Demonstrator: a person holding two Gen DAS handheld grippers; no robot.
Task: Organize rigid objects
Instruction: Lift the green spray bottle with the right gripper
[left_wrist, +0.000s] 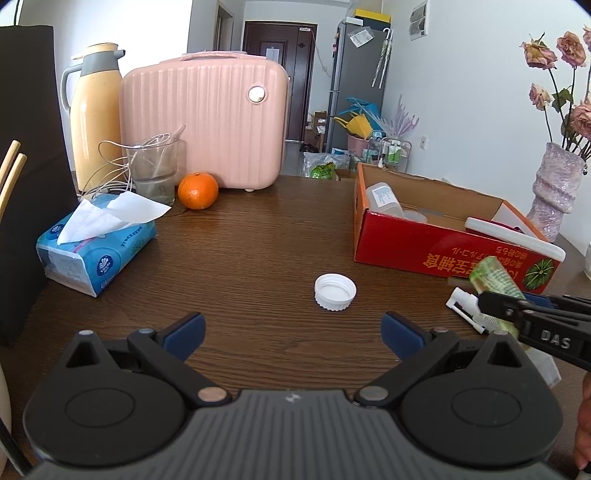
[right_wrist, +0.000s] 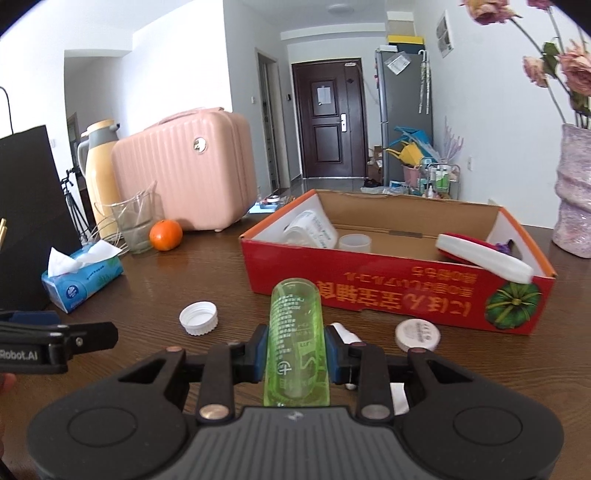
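Green bottle clamped, ribbed cap loose on the wood-grain counter.
Left wrist view: left tongs stand wide at bottom centre; a ribbed white cap lies mid-frame. Right wrist view: right tongs grip a translucent green bottle with printed text, lower centre, before the red cardboard box.

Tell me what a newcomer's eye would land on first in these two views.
First the green bottle, clamped in the right gripper above the table's near edge, pointing at the red box ahead on the right. Then the pink case standing at the table's far side with an orange in front of it. The left gripper hangs open before a white cap.
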